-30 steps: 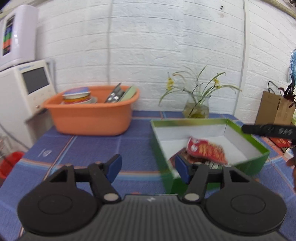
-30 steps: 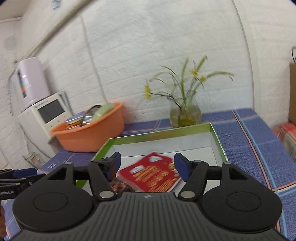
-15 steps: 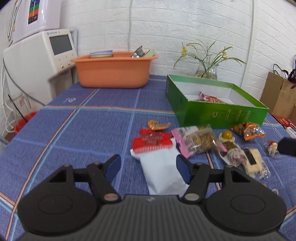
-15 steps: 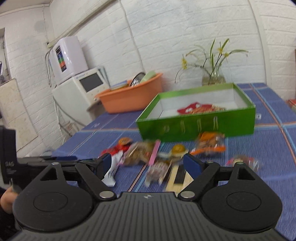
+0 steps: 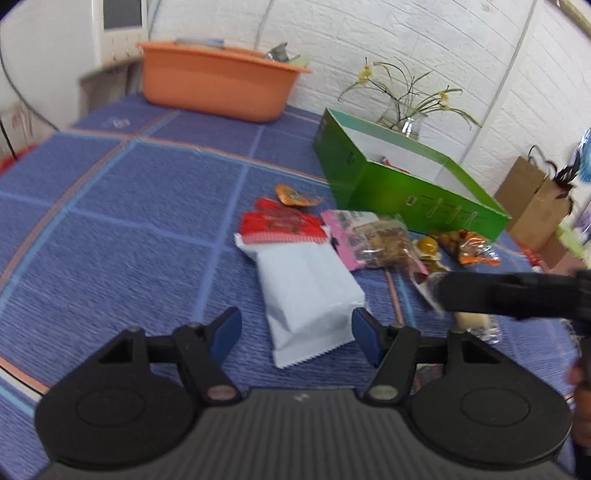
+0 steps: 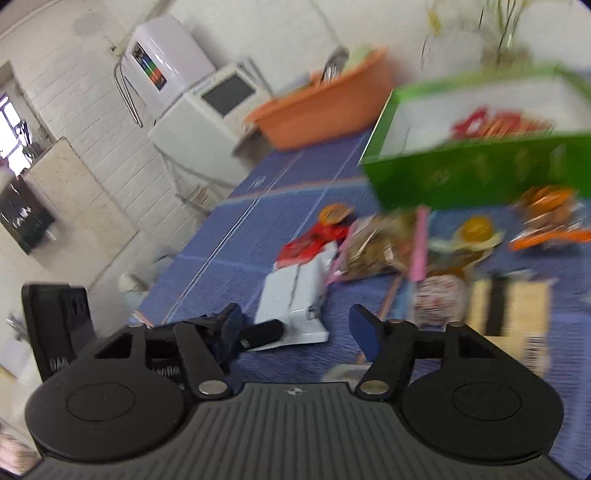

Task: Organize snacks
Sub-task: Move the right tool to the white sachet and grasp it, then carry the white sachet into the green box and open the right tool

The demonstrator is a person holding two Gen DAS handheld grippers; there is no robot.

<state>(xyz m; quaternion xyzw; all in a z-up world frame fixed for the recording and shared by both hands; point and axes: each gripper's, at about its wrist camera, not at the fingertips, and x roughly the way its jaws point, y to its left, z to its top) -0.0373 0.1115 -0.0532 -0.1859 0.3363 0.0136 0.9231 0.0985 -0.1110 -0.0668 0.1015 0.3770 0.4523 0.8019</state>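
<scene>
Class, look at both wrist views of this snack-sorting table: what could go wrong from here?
1. The left tongs stand open around the end of the white packet; its red packet neighbour overlaps it and might be dragged along.
2. The right tongs sit close to the left tongs in a blurred view, so they may collide.
3. Loose snacks crowd the green box wall.

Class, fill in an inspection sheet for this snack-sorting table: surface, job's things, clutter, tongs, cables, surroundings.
Surface: blue checked tablecloth.
Job's things: green box holding one red packet; outside it lie a white packet, a pink-edged bag, an orange bag and smaller sweets.
Clutter: orange basin with dishes; flower vase.
Tongs: left tongs open over the white packet; right tongs open, empty.
Cables: a thin cord on the wall.
Surroundings: white brick wall, white appliance, paper bag.
</scene>
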